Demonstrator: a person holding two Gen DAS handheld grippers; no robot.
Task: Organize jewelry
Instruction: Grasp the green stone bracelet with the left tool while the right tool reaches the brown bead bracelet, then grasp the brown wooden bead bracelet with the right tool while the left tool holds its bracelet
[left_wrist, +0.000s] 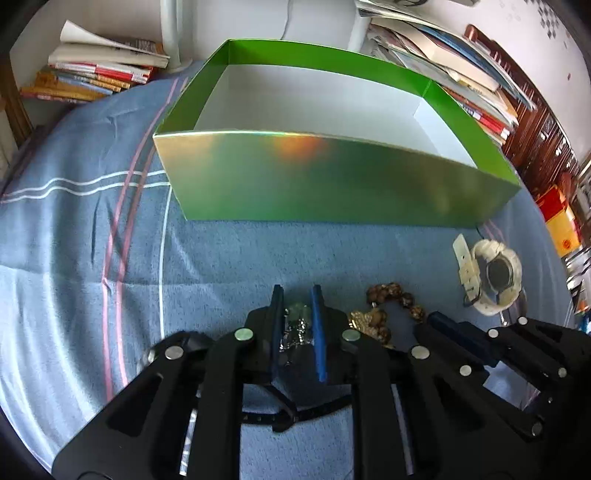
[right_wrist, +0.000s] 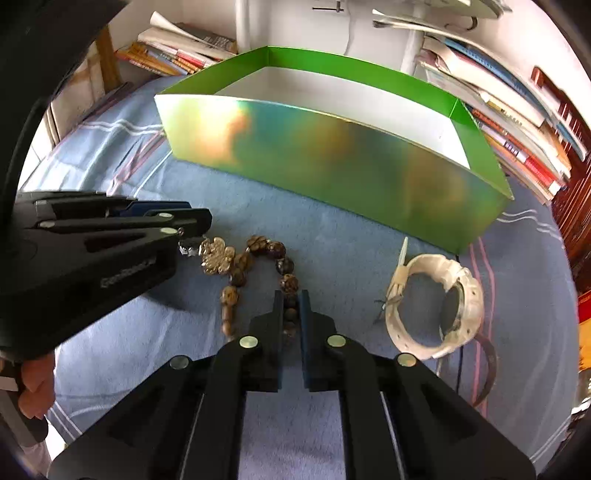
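Left gripper (left_wrist: 297, 295): jaws narrow, closed around a silvery chain piece (left_wrist: 295, 328) lying on the blue cloth (left_wrist: 92, 258). Right gripper (right_wrist: 291, 301): jaws narrow, straddling the brown bead bracelet (right_wrist: 284, 266). Gold ornament (right_wrist: 217, 254) at 10 o'clock of those jaws, white watch (right_wrist: 436, 306) at 3 o'clock. Green box (right_wrist: 332, 158) stands open beyond, at 12 o'clock.

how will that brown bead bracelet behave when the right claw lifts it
The brown bead bracelet will probably go floppy: it lies in a loose, kinked loop on the blue cloth, so unheld beads should dangle. The right claw straddles only a bead or two, and round beads may slip out. It partly rests against the gold ornament, which might get dragged.
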